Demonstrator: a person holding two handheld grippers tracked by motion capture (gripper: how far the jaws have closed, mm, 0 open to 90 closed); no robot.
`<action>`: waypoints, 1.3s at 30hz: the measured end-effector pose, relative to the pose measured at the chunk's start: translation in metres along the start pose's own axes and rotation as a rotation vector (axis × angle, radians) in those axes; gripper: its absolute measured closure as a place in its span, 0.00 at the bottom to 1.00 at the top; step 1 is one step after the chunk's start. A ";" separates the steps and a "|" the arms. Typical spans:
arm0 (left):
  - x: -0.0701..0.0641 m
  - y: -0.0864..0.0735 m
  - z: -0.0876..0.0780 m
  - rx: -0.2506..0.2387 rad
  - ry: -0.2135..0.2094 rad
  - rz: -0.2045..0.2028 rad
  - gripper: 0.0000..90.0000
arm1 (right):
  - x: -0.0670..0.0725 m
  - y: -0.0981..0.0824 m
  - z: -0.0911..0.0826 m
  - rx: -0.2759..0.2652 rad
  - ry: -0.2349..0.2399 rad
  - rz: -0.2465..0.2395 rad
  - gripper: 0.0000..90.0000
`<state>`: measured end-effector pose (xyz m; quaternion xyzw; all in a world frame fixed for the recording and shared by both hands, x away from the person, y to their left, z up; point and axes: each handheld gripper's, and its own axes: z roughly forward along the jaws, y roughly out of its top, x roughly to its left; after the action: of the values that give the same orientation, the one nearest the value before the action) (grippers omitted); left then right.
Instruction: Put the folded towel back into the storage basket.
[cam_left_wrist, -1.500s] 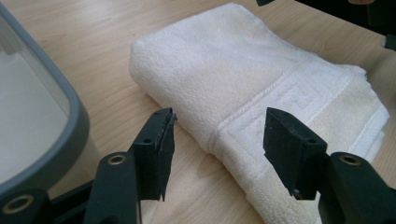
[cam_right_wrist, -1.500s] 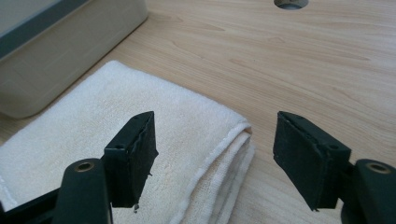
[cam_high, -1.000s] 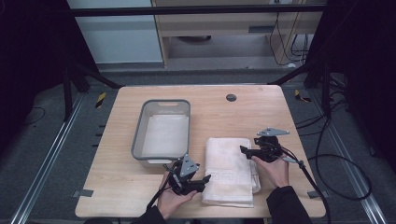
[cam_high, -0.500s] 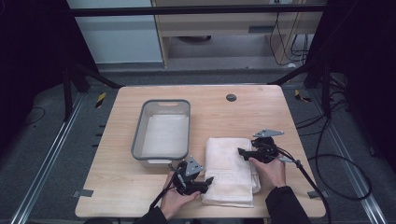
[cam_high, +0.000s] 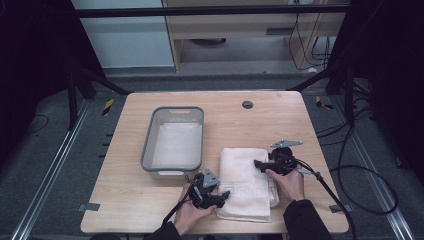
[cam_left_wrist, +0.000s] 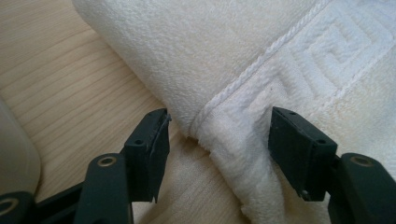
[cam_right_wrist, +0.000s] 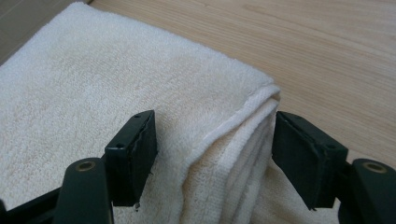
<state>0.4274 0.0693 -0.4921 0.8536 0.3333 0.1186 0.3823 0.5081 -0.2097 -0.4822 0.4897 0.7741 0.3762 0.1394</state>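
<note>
Grey bin (cam_high: 174, 142) holds a folded white cloth (cam_high: 176, 145).

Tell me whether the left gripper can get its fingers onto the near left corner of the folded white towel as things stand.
Probably yes: the left gripper stands open astride the corner of the folded white terry towel, with nothing between them.

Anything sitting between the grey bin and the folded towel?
No. In the high view, bare table separates the grey bin from the folded towel.
</note>
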 end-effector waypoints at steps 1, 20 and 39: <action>0.000 0.000 0.000 0.003 0.000 0.000 0.43 | 0.000 0.000 0.001 0.003 -0.001 -0.001 0.35; 0.004 0.002 0.006 0.037 -0.087 -0.057 0.60 | -0.001 -0.002 0.009 0.047 0.045 0.040 0.44; 0.004 0.002 0.004 0.028 -0.150 -0.095 0.86 | 0.001 0.001 0.001 0.034 0.129 0.099 0.77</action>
<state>0.4333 0.0691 -0.4937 0.8485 0.3456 0.0312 0.3995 0.5097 -0.2082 -0.4821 0.5045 0.7626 0.4001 0.0621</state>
